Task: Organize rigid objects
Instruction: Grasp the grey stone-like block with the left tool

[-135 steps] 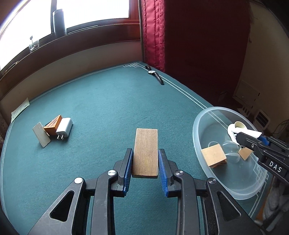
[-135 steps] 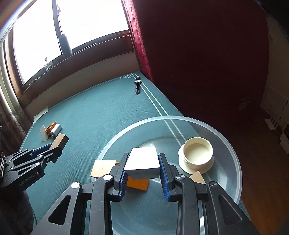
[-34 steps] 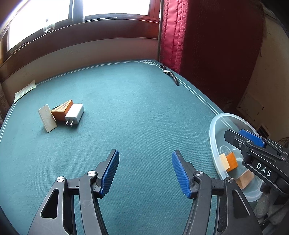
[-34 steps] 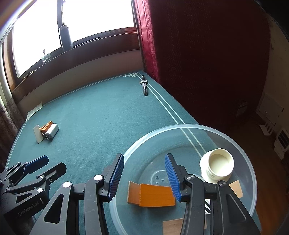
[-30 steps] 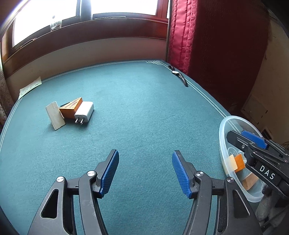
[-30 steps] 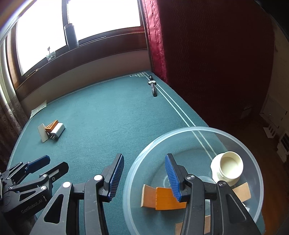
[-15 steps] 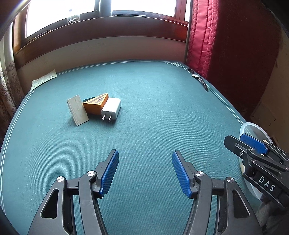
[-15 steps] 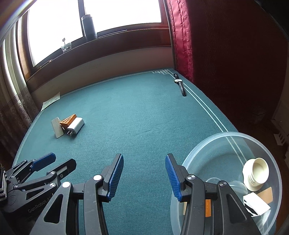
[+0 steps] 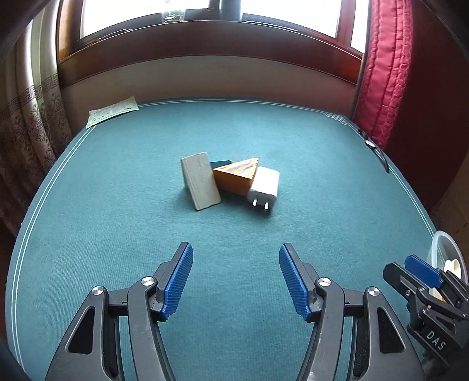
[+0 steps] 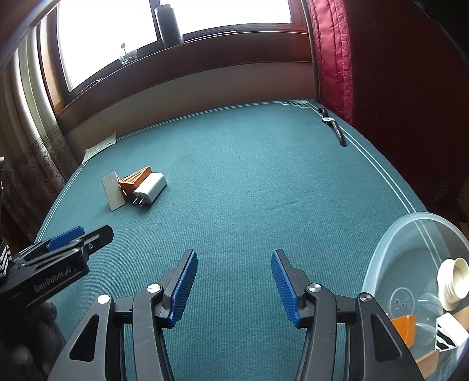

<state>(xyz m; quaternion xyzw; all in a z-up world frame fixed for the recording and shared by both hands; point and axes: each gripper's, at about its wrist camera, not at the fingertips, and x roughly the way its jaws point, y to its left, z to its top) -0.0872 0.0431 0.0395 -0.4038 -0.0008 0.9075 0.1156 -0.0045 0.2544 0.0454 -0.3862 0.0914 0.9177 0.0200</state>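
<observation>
Green felt table (image 9: 117, 234), left tool (image 9: 236, 278) apart and empty, right tool (image 10: 234, 285) empty, jaws opening

Home room — red quilted curtain (image 9: 384, 67), patterned drape (image 9: 26, 129), wood-framed window (image 10: 176, 17), green-felt table (image 9: 234, 234).

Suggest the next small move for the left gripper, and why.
Probably advance the left gripper toward the cluster ahead. Its jaws stand open and empty, and the grey block, orange wedge and white charger lie on the green table, outside the clear bowl. The grey block sits nearest.
</observation>
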